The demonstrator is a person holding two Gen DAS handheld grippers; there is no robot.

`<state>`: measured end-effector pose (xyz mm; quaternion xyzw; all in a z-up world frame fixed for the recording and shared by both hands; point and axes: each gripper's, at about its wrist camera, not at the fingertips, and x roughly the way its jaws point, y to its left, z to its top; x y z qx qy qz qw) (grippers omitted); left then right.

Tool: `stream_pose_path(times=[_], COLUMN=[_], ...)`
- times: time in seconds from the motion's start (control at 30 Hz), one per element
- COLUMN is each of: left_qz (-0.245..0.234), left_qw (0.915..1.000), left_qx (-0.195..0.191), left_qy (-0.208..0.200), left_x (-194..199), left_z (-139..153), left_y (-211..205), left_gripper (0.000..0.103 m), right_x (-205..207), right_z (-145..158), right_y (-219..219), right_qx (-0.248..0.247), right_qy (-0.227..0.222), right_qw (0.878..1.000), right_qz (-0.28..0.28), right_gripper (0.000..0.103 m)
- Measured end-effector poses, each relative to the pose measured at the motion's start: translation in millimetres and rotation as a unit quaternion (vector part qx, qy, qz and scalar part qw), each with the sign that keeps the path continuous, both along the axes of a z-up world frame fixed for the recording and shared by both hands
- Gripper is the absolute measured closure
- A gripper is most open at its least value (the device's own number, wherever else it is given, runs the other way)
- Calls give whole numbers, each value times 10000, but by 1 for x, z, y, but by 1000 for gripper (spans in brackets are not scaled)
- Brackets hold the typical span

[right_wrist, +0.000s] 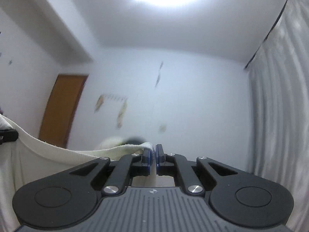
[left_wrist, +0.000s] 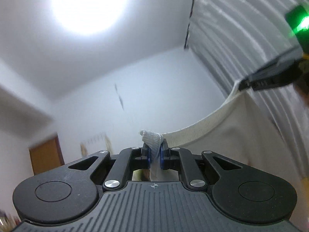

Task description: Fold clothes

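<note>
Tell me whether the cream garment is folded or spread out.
Spread out: the cream garment hangs with its ribbed edge stretched between the left tool and the right tool.

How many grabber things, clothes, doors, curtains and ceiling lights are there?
Grippers: 2, the left gripper and the right gripper
Cream garment: 1
Brown door: 1
Curtain: 1
Ceiling light: 1
Total: 6

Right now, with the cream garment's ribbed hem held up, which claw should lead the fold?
Probably either: left claw and right claw are both shut on the ribbed hem, which sags between them.
</note>
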<state>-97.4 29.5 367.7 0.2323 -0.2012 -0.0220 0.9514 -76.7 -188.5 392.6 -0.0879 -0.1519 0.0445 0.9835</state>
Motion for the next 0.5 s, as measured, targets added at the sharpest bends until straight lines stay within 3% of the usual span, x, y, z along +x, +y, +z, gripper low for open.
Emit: stream_pose_path(times=[0.07, 0.17, 0.27, 0.33, 0.5], left_qz=[0, -56, -17, 15, 46], left_qw=[9996, 9983, 9969, 9965, 9981], left_qx=[94, -64, -146, -217, -268], left_qy=[-272, -570, -770, -801, -556], left_x=[-17, -42, -59, -66, -70], left_z=[27, 68, 90, 97, 94], left_y=[-10, -17, -18, -17, -21], left_gripper=[95, 95, 95, 95, 95], right_x=[-36, -81, -119, -133, -135], right_z=[24, 48, 69, 78, 81], right_y=[-1, 0, 1, 0, 3], right_qx=[-65, -15, 16, 4, 58], right_qy=[-523, -1162, -1702, -1835, -1560], right_qw=[9984, 9928, 9847, 9822, 9874], right_qz=[-214, -303, -376, -402, -262], right_gripper=[98, 98, 98, 98, 98])
